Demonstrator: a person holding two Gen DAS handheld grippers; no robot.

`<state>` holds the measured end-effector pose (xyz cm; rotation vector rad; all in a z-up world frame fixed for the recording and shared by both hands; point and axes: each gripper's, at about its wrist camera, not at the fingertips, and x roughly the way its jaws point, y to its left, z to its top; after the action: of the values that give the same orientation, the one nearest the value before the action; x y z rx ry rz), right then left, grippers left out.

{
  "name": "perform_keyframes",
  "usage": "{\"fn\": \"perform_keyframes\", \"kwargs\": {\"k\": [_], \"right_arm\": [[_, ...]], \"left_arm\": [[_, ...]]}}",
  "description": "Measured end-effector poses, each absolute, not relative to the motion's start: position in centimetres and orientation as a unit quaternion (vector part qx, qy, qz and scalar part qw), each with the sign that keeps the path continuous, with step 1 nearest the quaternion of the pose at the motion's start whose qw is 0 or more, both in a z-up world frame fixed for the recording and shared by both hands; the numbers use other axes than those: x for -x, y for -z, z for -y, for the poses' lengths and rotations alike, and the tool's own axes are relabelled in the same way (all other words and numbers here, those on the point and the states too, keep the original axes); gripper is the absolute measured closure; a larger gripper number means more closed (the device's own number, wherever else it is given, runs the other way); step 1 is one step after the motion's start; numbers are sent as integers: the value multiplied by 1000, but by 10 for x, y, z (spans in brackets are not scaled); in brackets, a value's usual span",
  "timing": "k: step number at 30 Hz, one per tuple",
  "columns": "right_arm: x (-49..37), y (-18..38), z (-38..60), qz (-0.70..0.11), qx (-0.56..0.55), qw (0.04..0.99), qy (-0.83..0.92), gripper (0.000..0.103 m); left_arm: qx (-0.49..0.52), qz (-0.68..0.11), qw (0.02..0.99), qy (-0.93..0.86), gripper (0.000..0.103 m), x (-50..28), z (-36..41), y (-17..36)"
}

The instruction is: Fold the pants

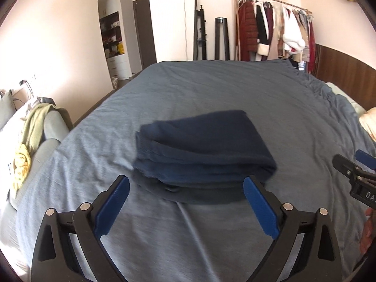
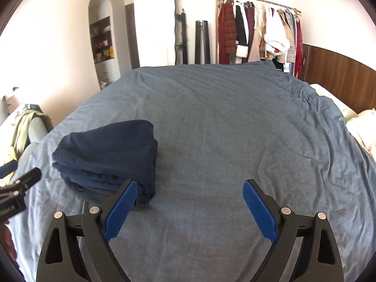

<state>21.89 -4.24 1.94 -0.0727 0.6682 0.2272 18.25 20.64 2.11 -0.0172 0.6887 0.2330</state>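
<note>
The dark navy pants (image 1: 202, 150) lie folded into a thick, compact stack on the blue-grey bed cover (image 1: 211, 89). My left gripper (image 1: 185, 185) is open and empty, held just above the cover at the stack's near edge. In the right wrist view the folded pants (image 2: 105, 155) lie at the left, and my right gripper (image 2: 190, 188) is open and empty over bare cover to the right of the stack; its left finger (image 2: 122, 202) is close to the stack's near right corner. Each gripper shows at the edge of the other's view.
The bed cover (image 2: 223, 117) is wrinkled toward the right, with pillows (image 2: 362, 127) at the right edge. A sofa with green and yellow clothes (image 1: 30, 136) stands left of the bed. A clothes rack (image 1: 272, 30) and shelves stand against the far wall.
</note>
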Motion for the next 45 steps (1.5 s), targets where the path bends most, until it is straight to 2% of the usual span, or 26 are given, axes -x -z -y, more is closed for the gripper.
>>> {"fn": "perform_keyframes", "kwargs": {"k": [10, 16, 23, 29, 45], "right_arm": [[-189, 21, 72, -300, 24, 946, -123, 11], [-158, 32, 82, -272, 17, 953, -132, 11], [-100, 9, 95, -229, -3, 963, -140, 11], [-58, -10, 103, -224, 7, 964, -143, 11], [6, -28, 132, -207, 5, 967, -148, 11]], "left_arm": [[35, -299, 946, -121, 1, -140, -180, 23], [39, -268, 954, -125, 1, -99, -166, 24], [18, -246, 961, -122, 0, -45, -148, -2], [7, -233, 965, -122, 0, -7, -137, -20], [21, -237, 963, -124, 0, 42, -114, -30]]}}
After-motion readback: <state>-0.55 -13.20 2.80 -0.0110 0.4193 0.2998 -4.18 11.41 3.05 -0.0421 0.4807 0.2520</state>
